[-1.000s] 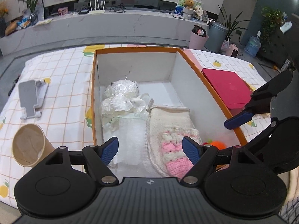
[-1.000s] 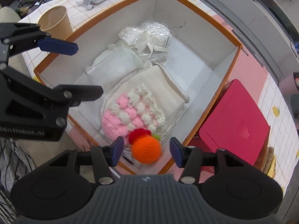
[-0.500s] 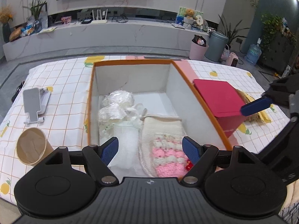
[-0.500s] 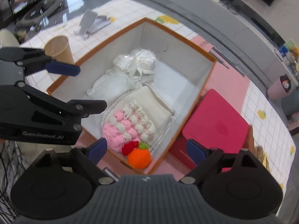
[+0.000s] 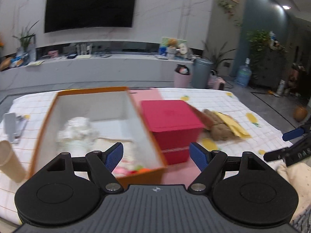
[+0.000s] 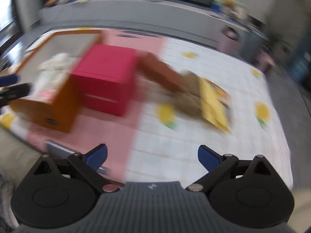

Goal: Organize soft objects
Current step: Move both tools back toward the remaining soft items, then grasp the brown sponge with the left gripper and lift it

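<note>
An orange box (image 5: 48,122) stands on the checked cloth and holds white bagged soft items (image 5: 77,130), a cream and pink knit piece and an orange knit ball (image 5: 141,169) at its near corner. A brown plush (image 5: 219,128) with a yellow piece (image 5: 235,126) lies right of the red box; it also shows blurred in the right wrist view (image 6: 186,95). My left gripper (image 5: 156,156) is open and empty over the box's near right corner. My right gripper (image 6: 152,156) is open and empty above the cloth, short of the plush.
A red closed box (image 5: 171,120) sits against the orange box's right side on a pink mat (image 6: 124,124). A paper cup (image 5: 9,161) and a grey phone stand (image 5: 11,126) are at the left. A TV bench and bins stand beyond the table.
Both grippers pulled back from the orange box and swung right, towards the plush. The right gripper let go of the orange knit ball, which stays in the box, and opened wide.
</note>
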The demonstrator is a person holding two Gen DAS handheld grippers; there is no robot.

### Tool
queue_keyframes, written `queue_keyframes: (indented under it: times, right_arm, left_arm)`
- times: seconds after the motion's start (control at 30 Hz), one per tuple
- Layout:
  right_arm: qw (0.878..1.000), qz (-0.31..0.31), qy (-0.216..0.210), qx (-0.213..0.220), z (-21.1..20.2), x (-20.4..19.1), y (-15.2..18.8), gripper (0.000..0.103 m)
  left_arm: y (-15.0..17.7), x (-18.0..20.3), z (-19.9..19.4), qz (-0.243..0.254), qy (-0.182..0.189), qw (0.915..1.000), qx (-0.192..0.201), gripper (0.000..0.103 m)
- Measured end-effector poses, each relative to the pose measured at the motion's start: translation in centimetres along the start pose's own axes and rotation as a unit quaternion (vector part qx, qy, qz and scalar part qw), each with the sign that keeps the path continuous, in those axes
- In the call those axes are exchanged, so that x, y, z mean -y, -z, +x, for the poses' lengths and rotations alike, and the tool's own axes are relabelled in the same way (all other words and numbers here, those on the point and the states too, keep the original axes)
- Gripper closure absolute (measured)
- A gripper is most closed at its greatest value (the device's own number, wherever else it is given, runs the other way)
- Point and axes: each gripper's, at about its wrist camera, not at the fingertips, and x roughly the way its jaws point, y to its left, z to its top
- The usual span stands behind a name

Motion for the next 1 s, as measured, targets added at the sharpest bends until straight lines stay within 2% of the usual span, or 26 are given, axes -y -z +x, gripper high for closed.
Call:
queue_keyframes:
  times: [0.17, 0.3, 0.37, 0.43, 0.47, 0.5, 0.57, 0.63, 0.67, 0.73, 0.8, 0.87, 0.9, 0.93, 1.0]
  right_arm:
    - [0.993, 0.099, 0.053, 0.033, 1.1, 5.9, 3.4, 0.005]
    - [0.977, 0.196, 0.055, 0.062, 3.3, 9.4, 3.7, 0.004]
    - [0.962, 0.245, 0.077, 0.095, 5.1, 10.8, 3.0, 0.004]
    - [0.944, 0.262, 0.138, 0.145, 7.0, 11.6, 2.5, 0.004]
    - [0.939, 0.264, 0.157, 0.156, 8.0, 11.9, 2.2, 0.004]
    - [0.939, 0.262, 0.155, 0.163, 9.1, 12.2, 1.8, 0.004]
    - [0.946, 0.248, 0.117, 0.172, 11.0, 13.0, 1.3, 0.004]
    - [0.954, 0.225, 0.082, 0.183, 12.5, 13.4, 1.1, 0.004]
    - [0.958, 0.205, 0.065, 0.190, 13.1, 13.4, 1.0, 0.004]
    - [0.965, 0.162, 0.049, 0.200, 14.1, 13.3, 1.4, 0.004]
    - [0.969, 0.128, 0.045, 0.205, 15.0, 13.2, 1.5, 0.004]
    - [0.975, 0.101, 0.041, 0.193, 16.1, 13.1, 1.3, 0.004]
    - [0.977, 0.094, 0.043, 0.185, 16.5, 13.1, 1.3, 0.004]
    - [0.979, 0.090, 0.043, 0.177, 16.8, 13.0, 1.3, 0.004]
    - [0.982, 0.100, 0.034, 0.158, 17.3, 13.1, 1.3, 0.004]
  left_arm:
    - [1.3, 4.9, 1.4, 0.059, 0.015, 0.9981, -0.009, 0.012]
    - [1.3, 8.1, 4.1, 0.128, 0.002, 0.9907, -0.045, 0.012]
    - [1.3, 9.9, 5.8, 0.171, -0.013, 0.9825, -0.071, 0.012]
    - [0.9, 11.3, 7.2, 0.203, -0.046, 0.9748, -0.079, 0.012]
    - [0.8, 11.9, 7.9, 0.221, -0.054, 0.9704, -0.081, 0.012]
    - [0.6, 12.5, 8.4, 0.242, -0.054, 0.9653, -0.081, 0.012]
    - [0.3, 13.8, 9.6, 0.288, -0.056, 0.9523, -0.083, 0.012]
    - [0.1, 15.4, 10.7, 0.329, -0.084, 0.9381, -0.069, 0.012]
    - [0.1, 16.2, 11.2, 0.350, -0.100, 0.9294, -0.059, 0.012]
    - [0.1, 17.6, 12.3, 0.411, -0.106, 0.9044, -0.043, 0.012]
    - [0.7, 18.9, 13.6, 0.482, -0.107, 0.8694, -0.023, 0.012]
    - [1.6, 20.1, 15.1, 0.549, -0.118, 0.8277, -0.007, 0.012]
    - [1.9, 20.6, 15.8, 0.575, -0.118, 0.8098, -0.004, 0.012]
    - [2.1, 21.0, 16.6, 0.598, -0.112, 0.7936, -0.001, 0.012]
    - [2.4, 21.7, 18.0, 0.633, -0.091, 0.7689, -0.007, 0.011]
